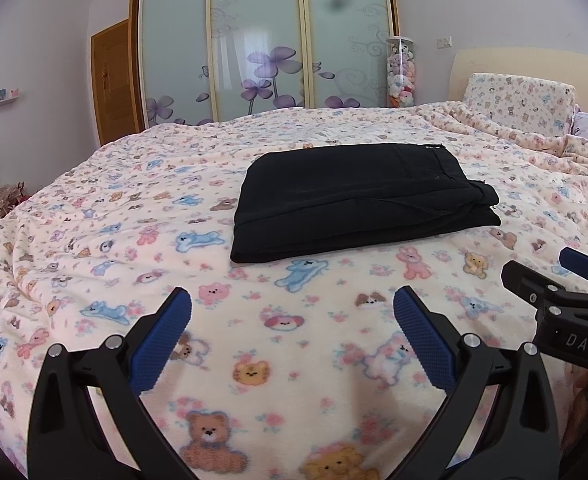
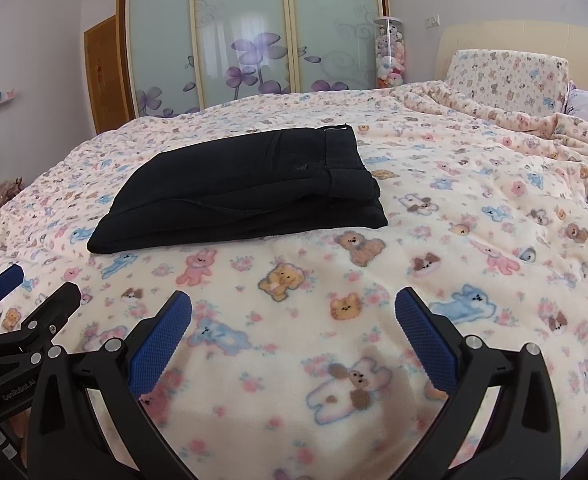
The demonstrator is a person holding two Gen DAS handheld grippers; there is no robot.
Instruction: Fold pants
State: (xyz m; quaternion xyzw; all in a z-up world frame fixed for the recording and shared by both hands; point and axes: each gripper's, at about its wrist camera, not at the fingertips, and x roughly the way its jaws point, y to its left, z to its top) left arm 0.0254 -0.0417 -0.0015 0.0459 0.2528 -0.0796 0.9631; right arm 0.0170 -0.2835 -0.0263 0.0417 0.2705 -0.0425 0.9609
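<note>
Black pants (image 1: pixel 358 200) are sitting folded in a neat rectangle mid-bed on the teddy-bear blanket (image 1: pixel 114 240), w/ left claw (image 1: pixel 292 336) & right claw (image 2: pixel 293 336) both hovering wide open, holding nothing, just short of the pants' near edge.

The pants (image 1: pixel 358 200) are plain black; the blanket (image 1: pixel 134 240) under them is cream, printed with pink, blue and brown bears and puppies; beyond the pants, the wardrobe doors (image 1: pixel 262 40) are frosted pale green with purple flowers; each claw (image 1: pixel 292 328) (image 2: pixel 293 328) is black with blue textured pads (image 1: pixel 162 344).
</note>
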